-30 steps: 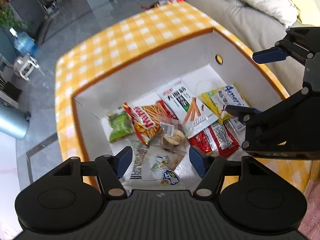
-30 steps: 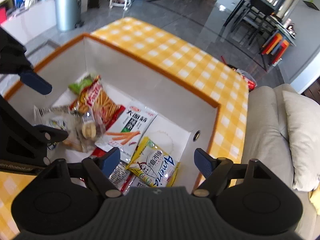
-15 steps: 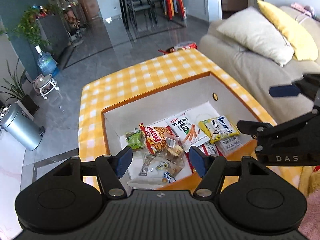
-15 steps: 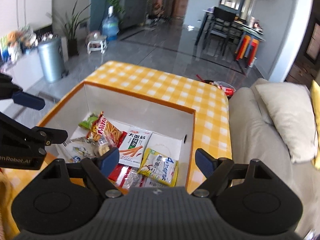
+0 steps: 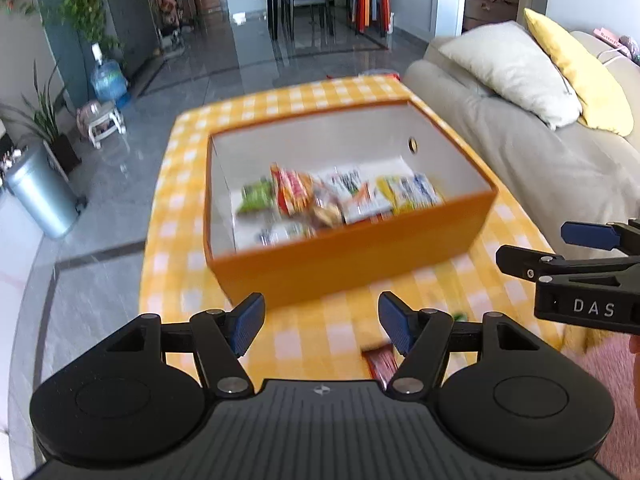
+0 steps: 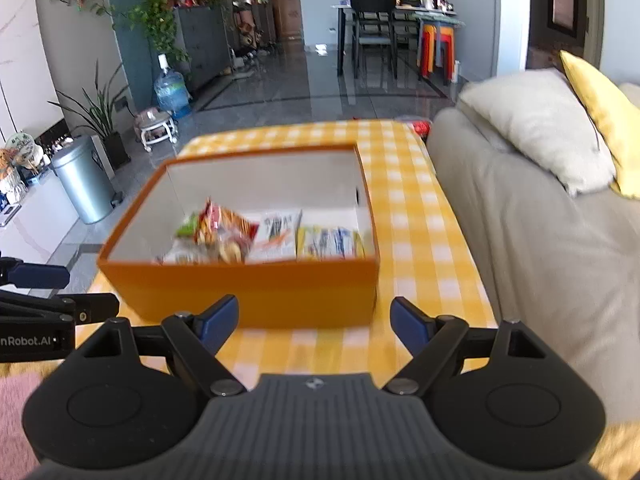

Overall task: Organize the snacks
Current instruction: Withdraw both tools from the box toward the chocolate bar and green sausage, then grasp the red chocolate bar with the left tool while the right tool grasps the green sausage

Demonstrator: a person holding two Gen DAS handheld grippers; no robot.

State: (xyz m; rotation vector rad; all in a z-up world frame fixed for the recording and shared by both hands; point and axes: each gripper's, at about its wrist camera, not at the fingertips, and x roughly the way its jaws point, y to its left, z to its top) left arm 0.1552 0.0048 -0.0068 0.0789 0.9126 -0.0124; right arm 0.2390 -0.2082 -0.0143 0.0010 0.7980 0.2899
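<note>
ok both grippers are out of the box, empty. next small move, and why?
Probably lower the left gripper onto the red packet lying on the checked tablecloth just under its open fingers. It appears to be a snack outside the orange box. The right gripper is open over bare cloth.

The box (image 5: 348, 264) sits on the desk (image 5: 176, 200), snack packets (image 5: 332, 200) lying side by side inside it. Both tools hang on the near side of the box: the left tool (image 5: 321, 328) at 6 o'clock, the right tool (image 5: 532, 248) at 3 o'clock. Another packet (image 5: 380, 362) lies on the desk beneath the left tool. A sofa (image 6: 540, 240) runs along the desk's right edge, with a bin (image 6: 84, 184) on the floor at 9 o'clock.
</note>
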